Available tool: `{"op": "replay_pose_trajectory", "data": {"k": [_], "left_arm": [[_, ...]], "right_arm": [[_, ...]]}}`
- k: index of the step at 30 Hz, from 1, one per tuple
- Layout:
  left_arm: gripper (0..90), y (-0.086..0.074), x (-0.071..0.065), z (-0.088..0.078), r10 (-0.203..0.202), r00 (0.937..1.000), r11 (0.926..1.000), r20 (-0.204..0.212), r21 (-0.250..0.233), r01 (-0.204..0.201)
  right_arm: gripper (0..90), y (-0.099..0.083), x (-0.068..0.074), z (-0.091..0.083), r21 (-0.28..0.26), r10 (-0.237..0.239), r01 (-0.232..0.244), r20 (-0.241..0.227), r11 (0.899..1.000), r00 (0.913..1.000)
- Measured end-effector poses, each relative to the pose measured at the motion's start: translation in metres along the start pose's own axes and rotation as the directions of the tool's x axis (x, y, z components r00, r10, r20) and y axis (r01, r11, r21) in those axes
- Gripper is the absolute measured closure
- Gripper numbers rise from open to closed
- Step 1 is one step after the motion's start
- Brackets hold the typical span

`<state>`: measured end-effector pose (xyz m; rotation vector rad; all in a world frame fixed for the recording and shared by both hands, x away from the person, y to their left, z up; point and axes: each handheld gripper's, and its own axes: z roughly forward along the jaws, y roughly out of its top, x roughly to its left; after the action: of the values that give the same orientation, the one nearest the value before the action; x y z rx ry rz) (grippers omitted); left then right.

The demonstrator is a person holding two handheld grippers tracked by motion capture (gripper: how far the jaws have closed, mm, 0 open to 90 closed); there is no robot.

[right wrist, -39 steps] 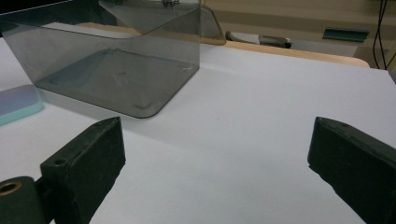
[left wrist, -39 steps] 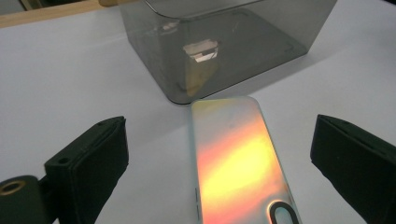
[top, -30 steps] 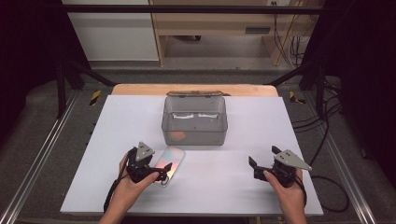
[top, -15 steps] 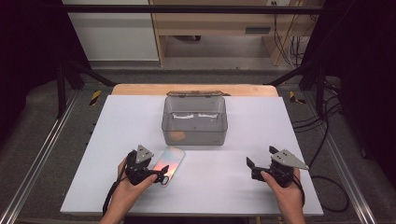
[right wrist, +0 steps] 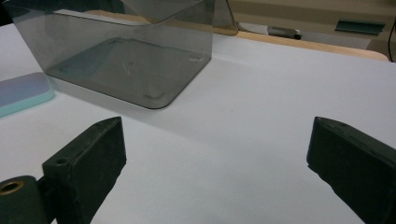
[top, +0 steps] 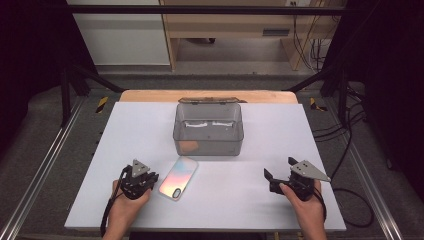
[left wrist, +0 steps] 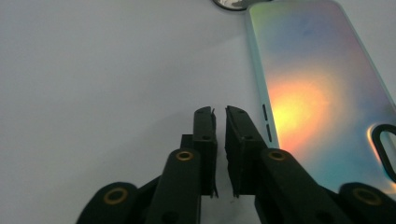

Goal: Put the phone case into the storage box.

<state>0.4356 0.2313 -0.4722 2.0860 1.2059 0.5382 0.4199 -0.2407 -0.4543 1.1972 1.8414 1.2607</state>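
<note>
Left gripper view: phone (left wrist: 317,93) cut off at right edge | long axis toward upper-left | my left tool (left wrist: 219,112) just pressed together, nothing between.

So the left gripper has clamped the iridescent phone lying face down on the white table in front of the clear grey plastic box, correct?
Not quite. The left gripper has just been closing, but nothing is between its jaws: they meet beside the iridescent phone, not on it, as the left gripper view shows. The phone does lie face down on the white table in front of the clear grey plastic box.
</note>
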Motion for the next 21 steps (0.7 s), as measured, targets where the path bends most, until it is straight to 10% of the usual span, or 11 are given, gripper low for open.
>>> {"op": "replay_pose_trajectory", "data": {"k": [10,21], "left_arm": [[89.7,-0.006,-0.016,0.0,0.014,0.9976,0.9998,0.068,0.014,-0.015],[90.0,0.001,-0.077,0.006,0.114,0.9799,0.9933,0.164,-0.002,-0.115]], "right_arm": [[5.0,-0.001,0.0,0.001,0.01,0.001,-0.001,0.001,1.0,1.0],[5.1,0.0,0.002,0.0,0.023,0.001,-0.001,-0.007,1.0,1.0]]}}
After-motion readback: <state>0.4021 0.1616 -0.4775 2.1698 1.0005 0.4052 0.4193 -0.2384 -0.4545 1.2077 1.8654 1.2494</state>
